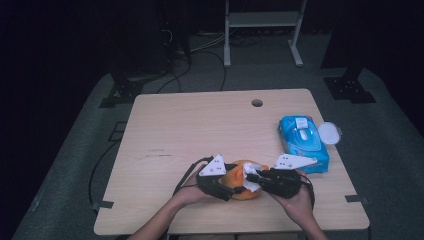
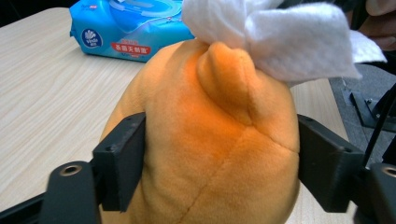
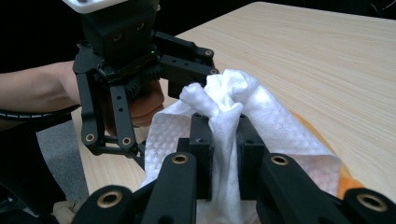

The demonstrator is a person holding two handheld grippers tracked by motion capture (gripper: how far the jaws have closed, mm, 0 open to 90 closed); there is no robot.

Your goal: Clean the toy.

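**Soft toy held and wiped close to the table's near edge**

Near the front edge of the table [image 1: 165, 130], the left gripper [image 1: 226, 186] clasps an orange soft toy [image 1: 243, 176] from the side. Seen from the left gripper view, its jaws stand partly apart with the toy's [image 2: 210, 154] plush body between them, both pads pressed into the fabric. The right gripper [image 1: 253, 180] comes in from the other side; the right gripper view shows its jaws drawn narrow and pinched on a bunched white wipe [image 3: 233, 116], which lies against the top of the toy. From the left gripper view the wipe [image 2: 289, 37] sits on the toy's upper bump.

Both hands rest close together at the table's near side, just in from the edge. To the right of the toy, near the table's right edge, lies a blue pack of wipes [image 1: 303, 142], just beside the right gripper's grey plate. A small round white lid [image 1: 329, 133] sits against the pack, right at the edge. The left half and the far part of the tabletop lie bare, up to a small round hole [image 1: 257, 103] near the far edge.
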